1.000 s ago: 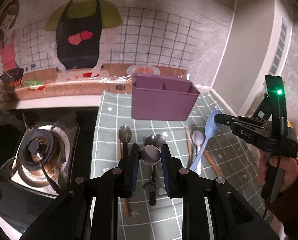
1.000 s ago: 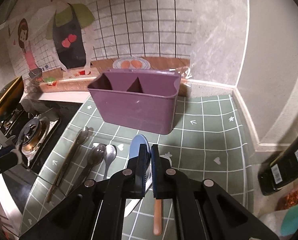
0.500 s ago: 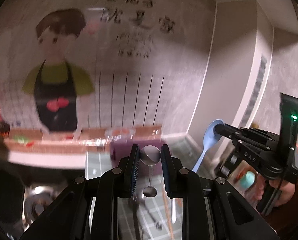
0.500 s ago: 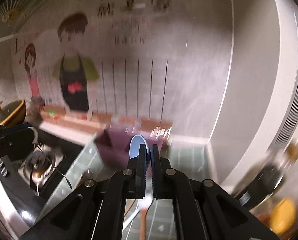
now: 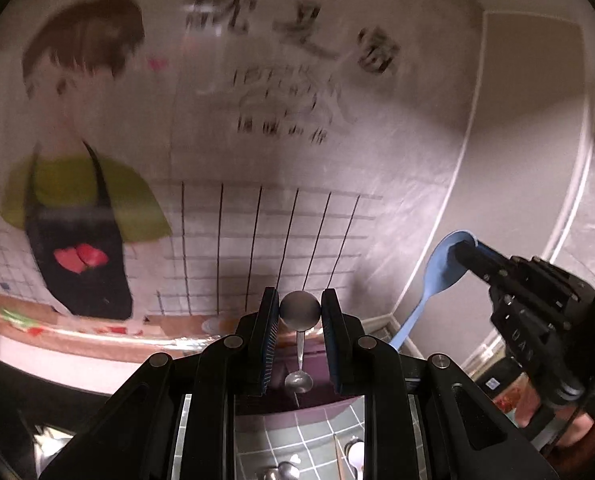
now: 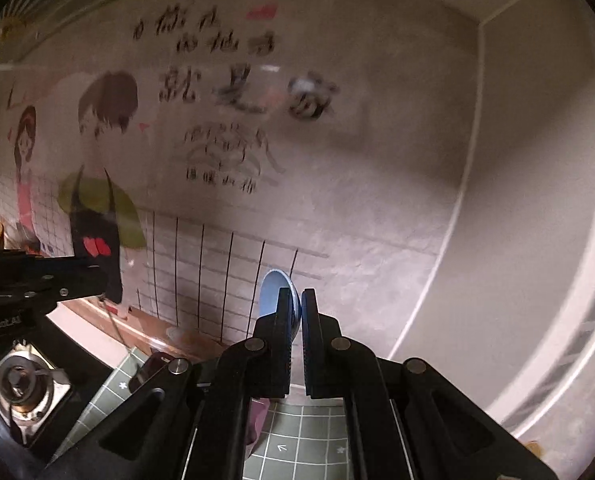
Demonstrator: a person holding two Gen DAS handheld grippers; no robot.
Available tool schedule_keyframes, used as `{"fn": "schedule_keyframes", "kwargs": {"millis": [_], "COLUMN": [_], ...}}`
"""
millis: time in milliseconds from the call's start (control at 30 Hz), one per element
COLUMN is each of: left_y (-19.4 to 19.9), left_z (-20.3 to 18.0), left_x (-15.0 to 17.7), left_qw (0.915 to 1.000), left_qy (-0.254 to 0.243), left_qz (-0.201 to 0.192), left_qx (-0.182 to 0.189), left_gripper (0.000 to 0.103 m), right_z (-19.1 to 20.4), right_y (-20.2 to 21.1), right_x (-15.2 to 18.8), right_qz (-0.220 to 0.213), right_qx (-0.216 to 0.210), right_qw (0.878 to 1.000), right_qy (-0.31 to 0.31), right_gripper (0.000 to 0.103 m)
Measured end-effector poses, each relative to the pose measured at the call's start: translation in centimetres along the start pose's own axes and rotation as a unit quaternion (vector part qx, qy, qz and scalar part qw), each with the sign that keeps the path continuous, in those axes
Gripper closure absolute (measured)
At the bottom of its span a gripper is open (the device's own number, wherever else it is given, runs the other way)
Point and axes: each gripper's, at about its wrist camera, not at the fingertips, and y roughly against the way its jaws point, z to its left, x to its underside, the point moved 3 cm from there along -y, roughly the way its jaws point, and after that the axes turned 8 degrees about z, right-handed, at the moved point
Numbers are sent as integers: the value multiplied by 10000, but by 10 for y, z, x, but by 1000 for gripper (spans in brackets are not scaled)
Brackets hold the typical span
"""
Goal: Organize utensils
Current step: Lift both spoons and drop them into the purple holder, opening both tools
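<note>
The left hand-held gripper (image 5: 300, 312) clamps a metal spoon (image 5: 300, 309) hanging handle-down directly above the purple holder (image 5: 297, 414), while the right hand-held gripper (image 6: 300, 312), farther right, pinches a blue spoon (image 6: 275, 294) likewise upright.

In my left fingers (image 5: 273, 340) I hold a small metal spoon (image 5: 300, 312) by its round bowl, handle hanging straight down, its rounded end over the purple utensil holder (image 5: 309, 400) on the bench. My right fingers (image 6: 285, 320) pinch a light blue spoon (image 6: 275, 292) by its bowl, lifted in the air; its handle slants down and left. More spoons (image 5: 355, 454) lie on the green gridded mat.
</note>
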Motion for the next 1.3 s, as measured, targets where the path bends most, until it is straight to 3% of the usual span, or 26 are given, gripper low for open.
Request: {"fn": "schedule_keyframes", "kwargs": {"millis": [167,433,567,867,1033,1200,1300], "left_y": [-49,-99,-116,-140,-129,-100,-81], "left_z": [14,25,26,37,42,50,53], "left_x": [17,40,57,82,86,80,78], "left_qw": [9994,9974,9954,9900,9912,9932,9935], "left_qy": [-1,148,146,376,467,747,839], "left_qz": [281,691,934,1337,1191,817,648], "left_qx": [-186,-161,-166,-253,-342,-349,-422], "left_gripper": [81,81,81,81,79,61,60], "right_z": [8,20,22,35,33,22,15], "right_y": [-53,-111,-130,-149,-145,-121,-103], "right_x": [21,67,88,117,122,118,116], "right_qz": [346,1065,1418,1835,1837,1534,1406], "right_qx": [-177,-680,-1052,-1370,-1439,-1280,-1222], "right_qw": [9992,9919,9833,9722,9708,9779,9803], "right_qy": [-59,-112,-453,-497,-557,-625,-652], "right_gripper": [98,98,98,96,95,76,75]}}
